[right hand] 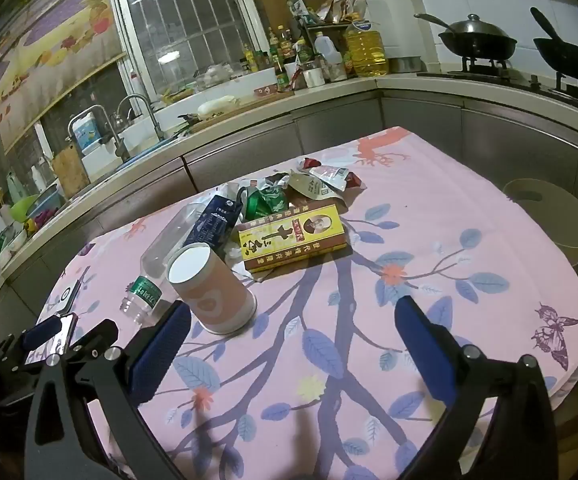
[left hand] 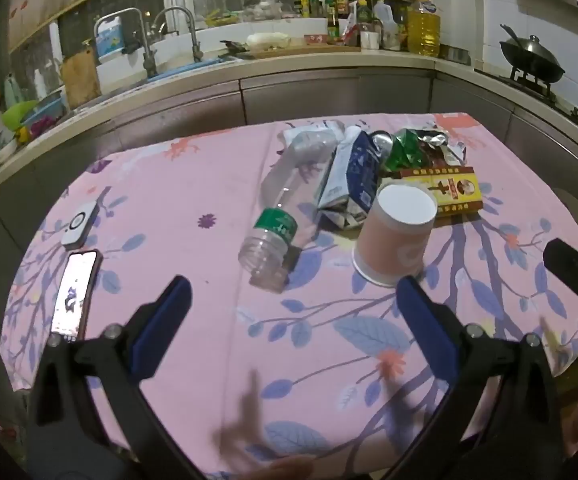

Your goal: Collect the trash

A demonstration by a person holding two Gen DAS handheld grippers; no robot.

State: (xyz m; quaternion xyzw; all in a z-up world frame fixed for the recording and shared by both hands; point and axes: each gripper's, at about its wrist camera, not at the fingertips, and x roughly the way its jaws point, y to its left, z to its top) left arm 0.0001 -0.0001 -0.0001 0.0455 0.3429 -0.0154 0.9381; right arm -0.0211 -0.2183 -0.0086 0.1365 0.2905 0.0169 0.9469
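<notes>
A heap of trash lies on the pink flowered tablecloth (right hand: 429, 208). It holds a clear plastic bottle (left hand: 273, 236) with a green label, a crushed blue and white carton (left hand: 349, 184), a yellow box (left hand: 449, 192), green foil (left hand: 405, 148) and snack wrappers (right hand: 325, 182). A pink paper cup (left hand: 395, 236) stands wide end down at the near side of the heap. My left gripper (left hand: 291, 288) is open just short of the bottle and cup, nothing between its fingers. My right gripper (right hand: 293, 308) is open and empty too, its left finger (right hand: 169, 328) beside the cup (right hand: 213, 288).
A lit phone (left hand: 75, 292) and a white device (left hand: 79, 226) lie at the table's left. A round beige bin (right hand: 549, 220) stands off the table's right edge. Behind runs a counter with a sink (left hand: 177, 56), bottles and woks (right hand: 477, 42).
</notes>
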